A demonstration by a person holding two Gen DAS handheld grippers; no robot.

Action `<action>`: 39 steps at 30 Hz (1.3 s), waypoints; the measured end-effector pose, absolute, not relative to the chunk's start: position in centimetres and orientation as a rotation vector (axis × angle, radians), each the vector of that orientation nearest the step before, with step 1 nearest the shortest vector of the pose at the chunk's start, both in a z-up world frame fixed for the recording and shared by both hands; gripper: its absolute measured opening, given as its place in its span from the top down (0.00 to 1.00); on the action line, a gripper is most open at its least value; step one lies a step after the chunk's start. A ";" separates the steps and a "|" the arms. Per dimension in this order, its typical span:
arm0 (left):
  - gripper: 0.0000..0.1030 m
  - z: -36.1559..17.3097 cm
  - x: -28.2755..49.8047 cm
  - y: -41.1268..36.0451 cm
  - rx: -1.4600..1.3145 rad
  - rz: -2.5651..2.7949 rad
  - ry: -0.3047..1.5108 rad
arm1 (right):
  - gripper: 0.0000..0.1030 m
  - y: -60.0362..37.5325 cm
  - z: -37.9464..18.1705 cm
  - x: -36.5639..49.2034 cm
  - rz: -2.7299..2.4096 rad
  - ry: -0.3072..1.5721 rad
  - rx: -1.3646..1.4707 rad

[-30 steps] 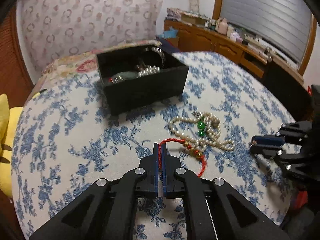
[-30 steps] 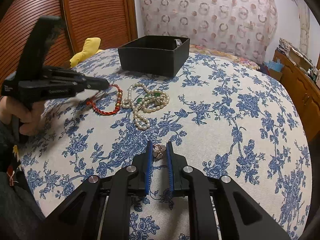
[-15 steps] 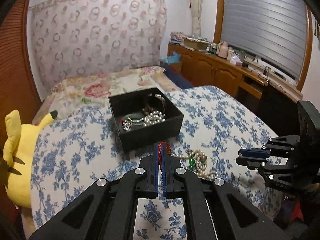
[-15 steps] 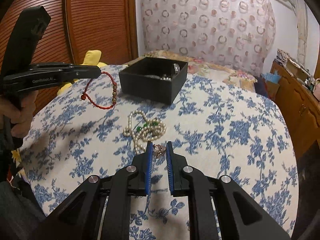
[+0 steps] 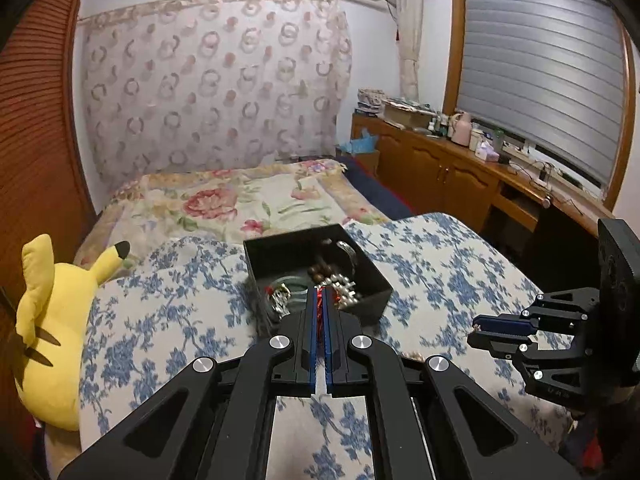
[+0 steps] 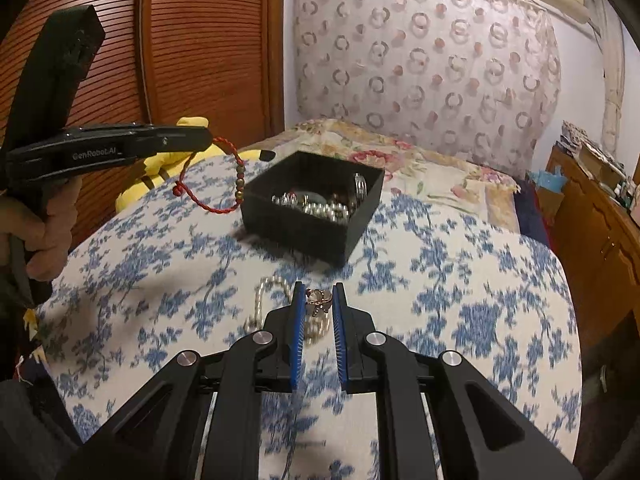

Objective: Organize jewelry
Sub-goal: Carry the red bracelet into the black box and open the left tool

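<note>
Dangling from the clamped left gripper (image 6: 206,141), the red braided cord bracelet (image 6: 208,178) hangs nearest the open black jewellery box (image 6: 312,204), at its 9 o'clock; the right gripper (image 6: 319,304) pinches a small gold ring (image 6: 319,302).

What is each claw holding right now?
Left claw: closed on the red bracelet.
Right claw: closed on a small gold ring.

The left gripper (image 6: 208,142) is raised with its jaws pinched nearly together, gripped by a bare hand (image 6: 38,236), while the right gripper (image 6: 319,300) hovers lower, jaws narrowly parted.
</note>
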State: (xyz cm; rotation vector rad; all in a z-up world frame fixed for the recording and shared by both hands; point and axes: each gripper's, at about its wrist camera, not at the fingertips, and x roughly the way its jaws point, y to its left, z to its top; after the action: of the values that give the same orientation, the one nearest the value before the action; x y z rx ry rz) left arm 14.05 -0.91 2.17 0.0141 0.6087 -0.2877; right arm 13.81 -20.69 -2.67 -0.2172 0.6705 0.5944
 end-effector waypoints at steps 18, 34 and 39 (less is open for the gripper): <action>0.98 1.8 21.9 -0.4 0.024 -0.251 0.652 | 0.85 -17.6 -1.1 22.2 0.653 0.649 -0.219; 0.98 -0.6 25.6 -0.1 0.017 -0.256 0.709 | 0.82 -15.0 -3.2 25.7 0.716 0.695 -0.225; 0.98 -0.7 25.9 -0.1 0.015 -0.257 0.712 | 0.68 -15.1 -3.1 25.8 0.714 0.687 -0.222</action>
State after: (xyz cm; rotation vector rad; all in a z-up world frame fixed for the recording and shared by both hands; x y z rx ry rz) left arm 25.93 -0.06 -0.71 0.0150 0.7124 -0.2573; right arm 25.82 -15.06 -3.06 -0.2217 0.6872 0.7138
